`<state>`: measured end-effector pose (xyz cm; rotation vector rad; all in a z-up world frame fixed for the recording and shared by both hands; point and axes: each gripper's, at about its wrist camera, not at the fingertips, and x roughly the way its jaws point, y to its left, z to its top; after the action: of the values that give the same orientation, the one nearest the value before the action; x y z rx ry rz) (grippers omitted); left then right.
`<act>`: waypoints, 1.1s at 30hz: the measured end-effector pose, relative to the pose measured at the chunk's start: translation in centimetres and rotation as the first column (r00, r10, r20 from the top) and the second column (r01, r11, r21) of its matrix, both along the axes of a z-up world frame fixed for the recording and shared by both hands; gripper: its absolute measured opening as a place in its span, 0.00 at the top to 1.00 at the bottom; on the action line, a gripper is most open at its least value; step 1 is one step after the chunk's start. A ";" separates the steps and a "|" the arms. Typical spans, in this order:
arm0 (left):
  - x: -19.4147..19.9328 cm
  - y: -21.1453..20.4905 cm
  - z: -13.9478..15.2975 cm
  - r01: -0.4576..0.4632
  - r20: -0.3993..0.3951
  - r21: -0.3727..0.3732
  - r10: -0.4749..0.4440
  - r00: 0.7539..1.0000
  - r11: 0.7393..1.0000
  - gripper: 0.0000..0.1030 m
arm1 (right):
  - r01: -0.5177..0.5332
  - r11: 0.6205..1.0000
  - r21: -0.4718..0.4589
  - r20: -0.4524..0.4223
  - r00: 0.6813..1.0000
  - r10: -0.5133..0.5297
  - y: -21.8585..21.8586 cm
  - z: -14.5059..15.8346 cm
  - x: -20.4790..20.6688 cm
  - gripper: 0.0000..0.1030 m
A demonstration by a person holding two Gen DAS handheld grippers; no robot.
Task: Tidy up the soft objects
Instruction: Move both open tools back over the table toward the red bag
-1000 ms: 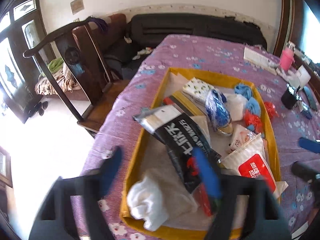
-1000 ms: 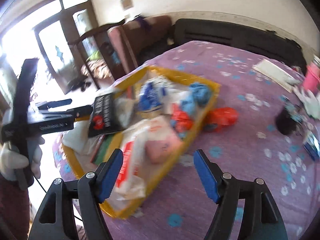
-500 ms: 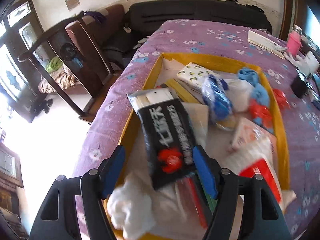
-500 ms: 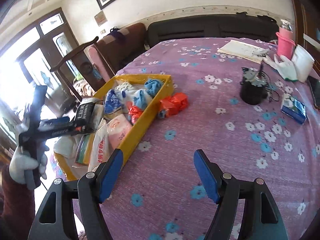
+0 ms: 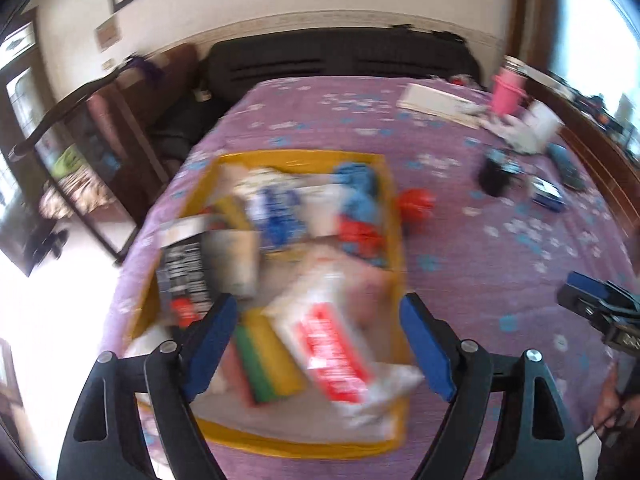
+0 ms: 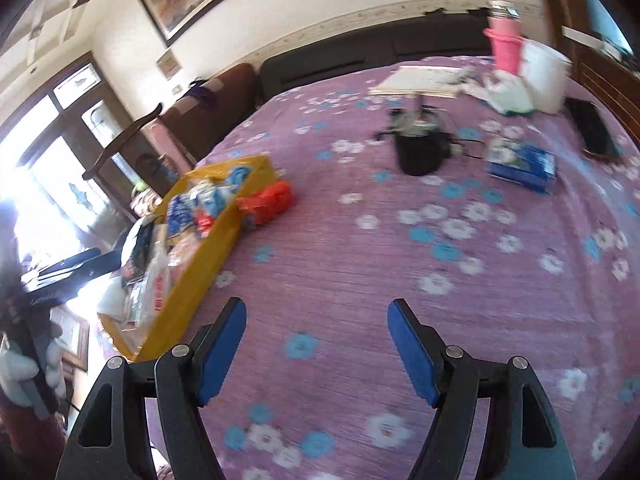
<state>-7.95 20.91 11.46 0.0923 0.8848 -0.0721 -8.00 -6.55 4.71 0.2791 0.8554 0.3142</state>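
Both grippers were spread wide with nothing in them. The left gripper [image 5: 316,344] hovered right over the near end of the yellow tray [image 5: 394,216]. Directly below it lay a white plastic pack with red print [image 5: 332,344]: probably light, floppy and a bit slick, so I'd pinch a loose edge rather than the middle. Just left of it sat a black packet [image 5: 182,268], and farther ahead some blue cloth [image 5: 360,188], which looked soft and easy to grab. A red bag [image 6: 268,200] sat outside the tray, touching its wall, well ahead-left of the right gripper [image 6: 316,340]. That one hung over bare purple flowered tablecloth [image 6: 460,280]. The table's far end held a pink cup [image 6: 506,46] and clutter; a sofa stood beyond.
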 end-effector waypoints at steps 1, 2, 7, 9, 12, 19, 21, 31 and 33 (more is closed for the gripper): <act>-0.1 -1.4 -0.1 0.031 0.002 -0.003 -0.031 1.000 1.000 0.17 | 0.021 1.000 -0.002 0.001 1.000 -0.021 -1.0 0.0 -0.2 0.25; -0.1 -2.3 -0.2 0.051 0.001 -0.004 -0.051 0.999 0.999 0.16 | 0.046 0.999 -0.005 0.005 0.999 -0.046 -2.2 0.1 -0.6 0.25; 1.1 -7.1 -2.0 0.142 -0.053 -0.030 -0.143 0.988 0.989 0.16 | 0.158 0.987 -0.021 0.014 0.987 -0.157 -8.0 0.2 -1.6 0.22; 1.7 -8.3 -2.5 0.157 -0.065 -0.045 -0.160 0.985 0.987 0.16 | 0.198 0.980 -0.023 0.013 0.980 -0.198 -10.1 0.2 -1.6 0.22; 2.8 -9.9 -3.2 0.163 -0.071 -0.059 -0.167 0.983 0.985 0.16 | 0.281 0.959 -0.028 0.003 0.960 -0.281 -14.2 -0.2 -1.2 0.22; 4.8 -11.4 -4.5 0.168 -0.094 -0.069 -0.174 0.980 0.983 0.16 | 0.422 0.906 -0.030 -0.019 0.906 -0.423 -20.1 0.1 2.4 0.22; 5.4 -11.1 -4.4 0.160 -0.086 -0.090 -0.168 0.982 0.983 0.17 | 0.418 0.908 0.005 -0.016 0.908 -0.418 -19.9 0.6 3.8 0.22; 11.4 -10.9 -4.0 0.177 -0.077 -0.104 -0.186 0.980 0.979 0.17 | 0.321 0.945 0.063 0.041 0.945 -0.324 -14.8 -1.3 9.7 0.20; 12.3 -12.0 -4.1 0.236 -0.064 -0.069 -0.240 0.969 0.969 0.17 | 0.323 0.944 0.059 -0.007 0.946 -0.324 -15.2 -2.5 9.8 0.20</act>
<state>4.40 8.90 7.35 0.1394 0.9400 -0.3286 1.82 -21.72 2.18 0.4684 0.7830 0.0326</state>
